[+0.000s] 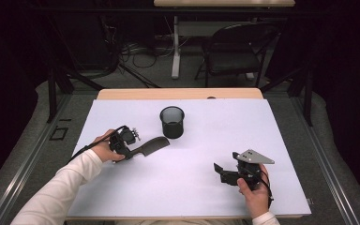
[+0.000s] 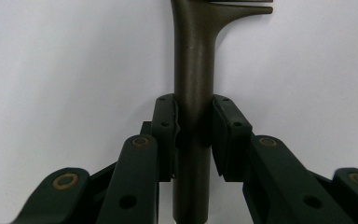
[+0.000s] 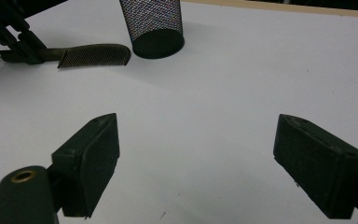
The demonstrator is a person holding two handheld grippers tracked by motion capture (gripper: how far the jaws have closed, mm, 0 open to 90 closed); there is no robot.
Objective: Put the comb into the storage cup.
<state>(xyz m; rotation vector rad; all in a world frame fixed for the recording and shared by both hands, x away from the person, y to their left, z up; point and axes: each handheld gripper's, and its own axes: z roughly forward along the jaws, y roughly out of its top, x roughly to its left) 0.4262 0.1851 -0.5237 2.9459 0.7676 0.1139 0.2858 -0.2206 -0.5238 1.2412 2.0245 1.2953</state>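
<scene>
A dark comb (image 1: 153, 145) lies on the white table (image 1: 192, 187), teeth end pointing toward a black mesh cup (image 1: 172, 122). My left gripper (image 1: 133, 152) is shut on the comb's handle; in the left gripper view both pads (image 2: 168, 123) press on the handle (image 2: 193, 60) from either side. The comb (image 3: 95, 55) rests flat, just left of the upright cup (image 3: 153, 23), with the left gripper (image 3: 25, 49) at its handle end. My right gripper (image 1: 218, 169) sits low at the front right, open, its jaws (image 3: 205, 163) wide apart over bare table with nothing between them.
The table's wooden far edge (image 1: 178, 93) runs behind the cup. A folding chair (image 1: 234, 51) and a desk leg (image 1: 175, 47) stand on the floor beyond the table.
</scene>
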